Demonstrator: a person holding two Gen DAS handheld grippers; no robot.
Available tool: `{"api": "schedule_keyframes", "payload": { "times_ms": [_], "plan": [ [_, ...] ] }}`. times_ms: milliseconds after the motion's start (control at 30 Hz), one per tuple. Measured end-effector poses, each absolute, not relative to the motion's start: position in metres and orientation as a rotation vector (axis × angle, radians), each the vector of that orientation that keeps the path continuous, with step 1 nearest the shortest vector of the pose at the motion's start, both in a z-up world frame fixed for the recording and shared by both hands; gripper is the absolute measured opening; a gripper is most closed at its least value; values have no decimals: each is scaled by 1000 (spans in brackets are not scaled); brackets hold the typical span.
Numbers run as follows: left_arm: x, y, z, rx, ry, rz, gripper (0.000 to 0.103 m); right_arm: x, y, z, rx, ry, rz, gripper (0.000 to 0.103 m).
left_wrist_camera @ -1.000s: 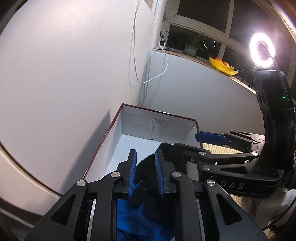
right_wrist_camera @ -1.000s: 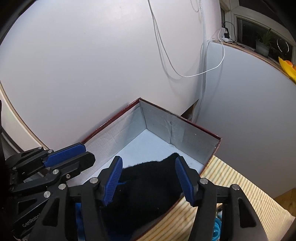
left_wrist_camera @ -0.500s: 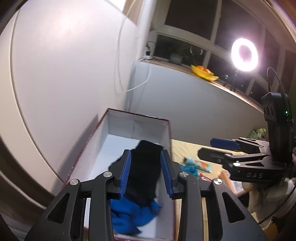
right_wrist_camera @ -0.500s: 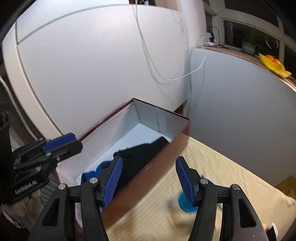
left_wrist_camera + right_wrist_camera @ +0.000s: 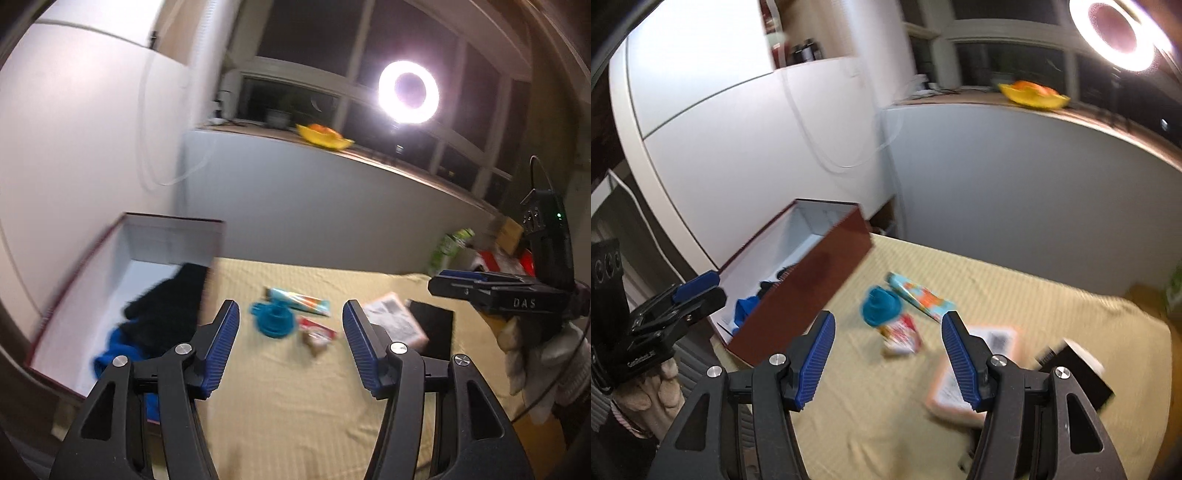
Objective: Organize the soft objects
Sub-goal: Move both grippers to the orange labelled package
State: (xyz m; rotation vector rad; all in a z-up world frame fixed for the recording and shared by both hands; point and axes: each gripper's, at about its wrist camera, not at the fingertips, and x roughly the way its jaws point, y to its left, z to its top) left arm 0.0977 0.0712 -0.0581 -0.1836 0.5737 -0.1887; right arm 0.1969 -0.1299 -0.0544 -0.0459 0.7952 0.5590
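Observation:
A dark red box [image 5: 173,230] [image 5: 816,280] with a white inside stands at the left of the yellow cloth. A black soft cloth [image 5: 166,306] and a blue cloth [image 5: 118,350] [image 5: 746,308] lie inside it. A teal soft item [image 5: 273,319] [image 5: 881,304] lies on the cloth just right of the box. My left gripper [image 5: 290,343] is open and empty, held above the cloth beside the box. My right gripper [image 5: 886,360] is open and empty above the cloth; it also shows in the left wrist view [image 5: 480,286].
On the yellow cloth [image 5: 295,406] lie a colourful tube box [image 5: 299,299] [image 5: 919,295], a small red-and-white packet [image 5: 317,334] [image 5: 901,334], a pink printed pack [image 5: 395,321] [image 5: 975,373] and a black box [image 5: 436,328] [image 5: 1075,373]. A ring light [image 5: 408,92] shines at the window.
Both grippers pulled back and up from the box and swung right over the cloth. The left gripper let go of the black cloth, which now lies in the box, and opened wide.

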Motion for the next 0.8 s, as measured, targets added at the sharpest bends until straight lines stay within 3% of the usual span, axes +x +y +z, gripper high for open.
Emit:
{"api": "schedule_keyframes", "payload": {
  "times_ms": [267,800],
  "plan": [
    [108,39,-87,-248,684,-283,67,179,-214,-73,75,785,461,79],
    [139,-15,-135,-358,890,-418,73,205,-228,-107,135,941,503,79]
  ]
}}
